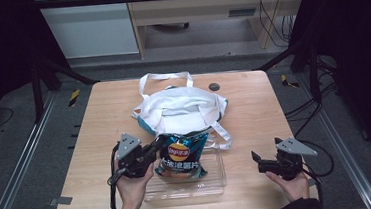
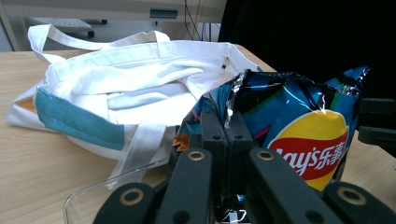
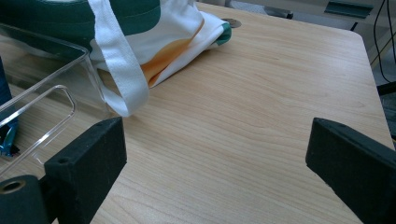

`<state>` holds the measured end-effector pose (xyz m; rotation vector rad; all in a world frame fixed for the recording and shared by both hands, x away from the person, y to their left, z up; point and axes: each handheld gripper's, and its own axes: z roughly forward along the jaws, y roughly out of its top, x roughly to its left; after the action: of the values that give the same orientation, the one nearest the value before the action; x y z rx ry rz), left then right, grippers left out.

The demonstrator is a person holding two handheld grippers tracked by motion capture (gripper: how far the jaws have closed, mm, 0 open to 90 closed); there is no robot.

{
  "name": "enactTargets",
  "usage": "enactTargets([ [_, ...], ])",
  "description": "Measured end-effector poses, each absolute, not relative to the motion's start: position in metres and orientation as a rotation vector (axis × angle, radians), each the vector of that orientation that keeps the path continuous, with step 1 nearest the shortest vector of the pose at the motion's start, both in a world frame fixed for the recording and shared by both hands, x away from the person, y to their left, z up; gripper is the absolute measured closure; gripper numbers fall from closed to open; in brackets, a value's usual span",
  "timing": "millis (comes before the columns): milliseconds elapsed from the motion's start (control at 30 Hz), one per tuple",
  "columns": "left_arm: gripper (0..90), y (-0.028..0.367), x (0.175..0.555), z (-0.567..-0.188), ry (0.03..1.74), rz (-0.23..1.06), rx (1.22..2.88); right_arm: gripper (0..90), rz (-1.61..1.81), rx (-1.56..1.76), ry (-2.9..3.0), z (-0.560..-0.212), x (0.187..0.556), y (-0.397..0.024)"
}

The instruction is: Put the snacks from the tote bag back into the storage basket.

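Observation:
A blue Lay's chip bag (image 1: 181, 156) stands over a clear plastic bin (image 1: 215, 185) near the table's front edge. My left gripper (image 1: 156, 149) is shut on the bag's left edge. In the left gripper view the jaws pinch the crinkled edge of the chip bag (image 2: 303, 116). A white tote bag (image 1: 181, 110) with teal trim lies flat behind the bin, its handles spread out; the tote bag (image 2: 121, 93) lies beyond the jaws in the left gripper view. My right gripper (image 1: 256, 160) is open, low over bare table at the right, with nothing between its fingers (image 3: 88, 158).
A tote strap (image 3: 116, 56) hangs over the clear bin's corner (image 3: 84, 60) close to my right gripper. A small dark disc (image 1: 214, 86) sits in the tabletop at the back right. Bare wood (image 3: 252, 107) stretches to the right of the tote.

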<state>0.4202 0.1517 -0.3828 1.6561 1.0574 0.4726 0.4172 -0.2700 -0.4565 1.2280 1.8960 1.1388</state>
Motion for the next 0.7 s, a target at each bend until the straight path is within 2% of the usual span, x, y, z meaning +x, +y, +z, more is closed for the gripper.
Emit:
enactTargets([
  [700, 89.1, 0.143, 0.441, -0.384, 1.076, 0.493, 1.660, 5.5, 1.131, 1.230, 1.895, -0.457, 0.417, -0.270],
])
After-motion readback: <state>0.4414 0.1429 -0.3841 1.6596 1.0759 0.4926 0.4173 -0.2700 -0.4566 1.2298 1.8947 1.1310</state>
